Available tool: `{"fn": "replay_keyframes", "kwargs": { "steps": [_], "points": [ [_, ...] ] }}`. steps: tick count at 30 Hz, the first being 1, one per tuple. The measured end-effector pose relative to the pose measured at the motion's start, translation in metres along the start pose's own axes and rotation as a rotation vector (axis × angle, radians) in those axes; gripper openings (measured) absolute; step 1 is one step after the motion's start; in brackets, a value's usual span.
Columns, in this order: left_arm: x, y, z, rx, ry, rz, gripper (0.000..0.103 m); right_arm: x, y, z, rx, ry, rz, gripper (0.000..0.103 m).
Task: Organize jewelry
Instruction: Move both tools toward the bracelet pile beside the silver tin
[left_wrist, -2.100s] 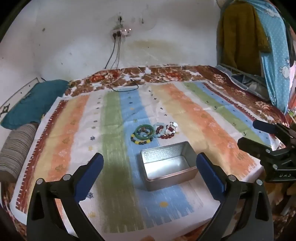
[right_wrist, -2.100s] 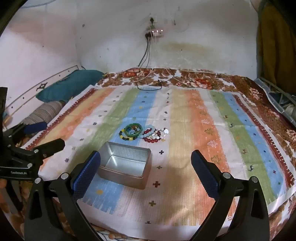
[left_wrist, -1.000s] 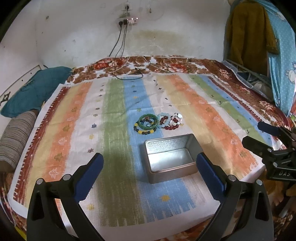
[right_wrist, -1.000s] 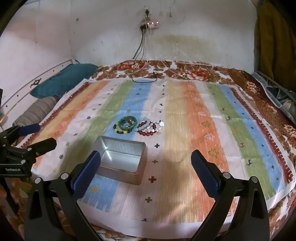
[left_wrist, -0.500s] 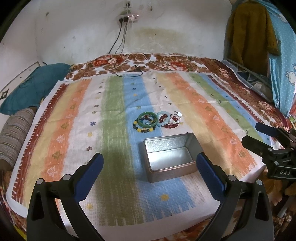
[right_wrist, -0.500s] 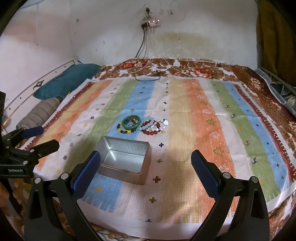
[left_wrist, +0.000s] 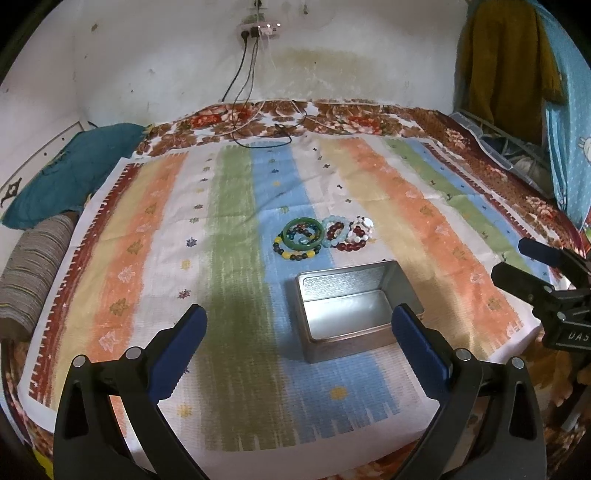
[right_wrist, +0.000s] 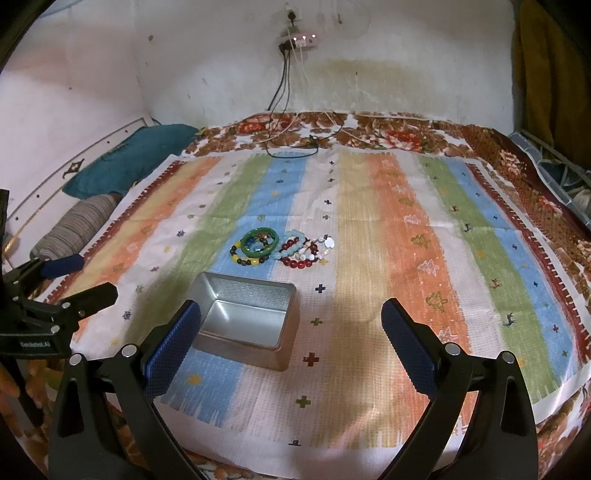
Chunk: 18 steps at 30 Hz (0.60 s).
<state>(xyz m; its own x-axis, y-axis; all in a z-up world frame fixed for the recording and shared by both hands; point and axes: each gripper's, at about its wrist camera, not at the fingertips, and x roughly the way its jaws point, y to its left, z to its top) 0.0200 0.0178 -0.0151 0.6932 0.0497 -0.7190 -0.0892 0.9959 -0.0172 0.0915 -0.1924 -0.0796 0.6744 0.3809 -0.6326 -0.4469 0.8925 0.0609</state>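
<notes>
Silver metal catches the eye first: from the left wrist view, an open tin (left_wrist: 356, 314) sits on the striped cloth (left_wrist: 236, 229) spread over the bed, nothing in it. Just beyond the tin lies a cluster of bracelets (left_wrist: 323, 236), bunched and overlapping, probably laid close so each is a short carry to the tin. The left gripper (left_wrist: 299, 332) hangs above the cloth short of the tin, jaws wide, holding nothing.

From the right wrist view, the right gripper (right_wrist: 291, 325) hovers on the tin's (right_wrist: 247, 317) near side, jaws wide and bare. The bracelets (right_wrist: 282, 247) rest untouched past the tin, so sorting looks not yet begun.
</notes>
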Motion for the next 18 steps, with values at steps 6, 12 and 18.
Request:
{"fn": "replay_keyframes", "kwargs": {
  "steps": [6, 12, 18],
  "points": [
    [0.004, 0.0, 0.005, 0.012, 0.0, 0.012, 0.097, 0.006, 0.002, 0.005, -0.02, 0.013, -0.005, 0.099],
    [0.013, 0.006, 0.017, -0.005, 0.01, 0.026, 0.097, 0.01, 0.003, 0.013, -0.042, 0.019, -0.011, 0.099],
    [0.028, 0.012, 0.027, -0.032, 0.045, 0.033, 0.097, 0.023, 0.003, 0.025, -0.04, 0.033, -0.017, 0.099]
  ]
}}
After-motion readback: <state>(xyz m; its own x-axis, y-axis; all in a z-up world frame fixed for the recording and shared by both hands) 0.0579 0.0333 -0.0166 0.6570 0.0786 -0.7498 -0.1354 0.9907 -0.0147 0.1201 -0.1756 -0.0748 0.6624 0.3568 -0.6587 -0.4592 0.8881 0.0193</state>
